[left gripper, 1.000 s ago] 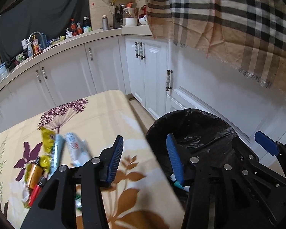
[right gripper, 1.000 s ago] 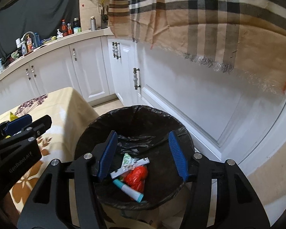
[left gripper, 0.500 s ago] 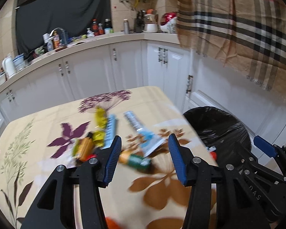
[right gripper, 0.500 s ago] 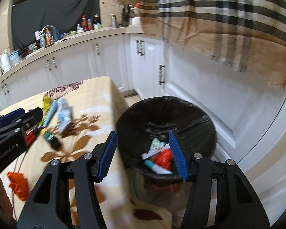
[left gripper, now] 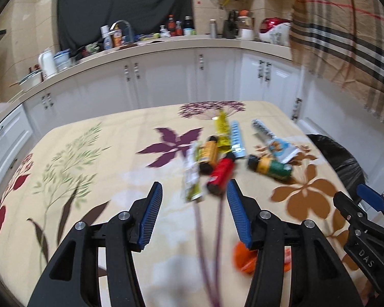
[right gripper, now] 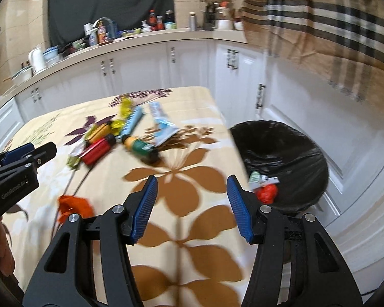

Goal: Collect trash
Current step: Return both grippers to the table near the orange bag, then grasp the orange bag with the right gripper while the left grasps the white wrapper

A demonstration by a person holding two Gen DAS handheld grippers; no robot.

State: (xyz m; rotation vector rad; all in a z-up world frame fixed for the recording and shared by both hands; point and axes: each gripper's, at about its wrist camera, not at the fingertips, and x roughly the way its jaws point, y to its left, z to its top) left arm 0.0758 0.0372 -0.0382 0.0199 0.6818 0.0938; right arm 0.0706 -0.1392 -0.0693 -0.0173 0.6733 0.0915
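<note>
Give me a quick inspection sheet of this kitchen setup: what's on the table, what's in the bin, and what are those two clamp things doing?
Surface: table under a cream floral cloth.
Job's things: a loose pile of wrappers and tubes, among them a red tube, a green-labelled bottle and a blue-and-white tube; a crumpled orange wrapper lies apart, nearer the grippers. The black-lined trash bin beside the table already holds some scraps.
Clutter: bottles and containers on the far counter.
Grippers: left gripper and right gripper both open, holding nothing, above the table.
Cables: nothing seen.
Surroundings: white cabinets, a plaid cloth hanging at right.
</note>
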